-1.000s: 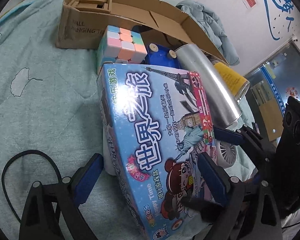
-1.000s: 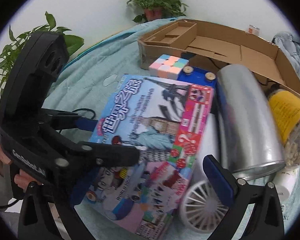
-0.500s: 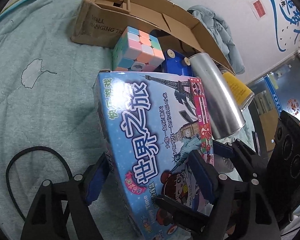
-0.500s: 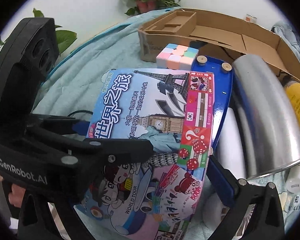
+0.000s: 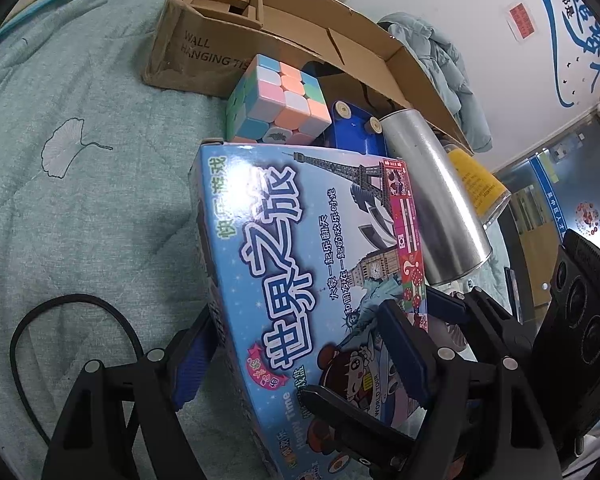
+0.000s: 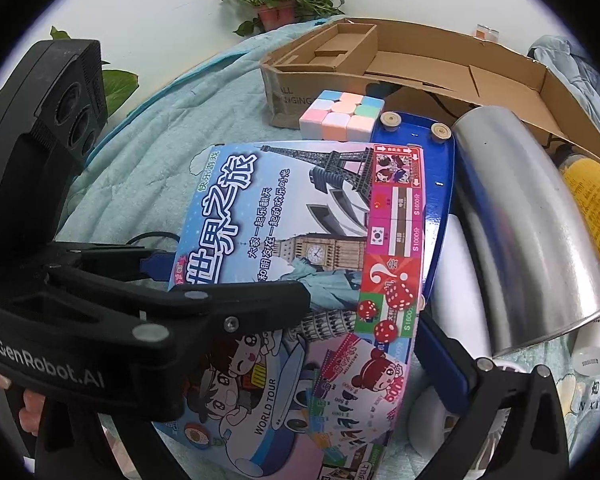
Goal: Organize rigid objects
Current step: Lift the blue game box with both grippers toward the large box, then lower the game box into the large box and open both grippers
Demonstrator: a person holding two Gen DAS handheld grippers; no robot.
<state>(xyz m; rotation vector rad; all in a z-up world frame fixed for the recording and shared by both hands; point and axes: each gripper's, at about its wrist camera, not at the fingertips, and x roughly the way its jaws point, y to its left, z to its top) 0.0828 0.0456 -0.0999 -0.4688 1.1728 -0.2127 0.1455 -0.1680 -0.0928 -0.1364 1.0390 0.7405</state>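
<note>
My left tongs (image 5: 300, 344) have just been closing on the board game box (image 5: 300, 260), and their blue pads now press its two long sides where a second ago they stood clear of it. The box's near end has tipped up off the bed (image 5: 80, 180), so more of the blue tray (image 6: 436, 184) beside it shows.

In the right wrist view my right tongs (image 6: 300, 360) bracket the same box: the right finger lies just beside its right edge, but my left tongs' arm hides the other finger, so I cannot tell whether they pinch or merely straddle it. I judge that I use both hands because the box is wide, flat and light, and one grip near an end would let it swing.

The box lies on the quilted bed cover, its far end against the pastel puzzle cube (image 5: 278, 104) and its right edge over the blue tray. Beyond the tray a silver metal cylinder (image 5: 432, 200) lies on its side, with a yellow-labelled jar (image 5: 476, 180) past it. A white fan (image 6: 440, 420) sits under my right finger. The open cardboard box (image 5: 260, 40) stands at the far side of the bed, its main bay looking empty; I take it as the likely place for the things. A black cable (image 5: 60, 320) loops on the cover to my left, clear of the lift.
</note>
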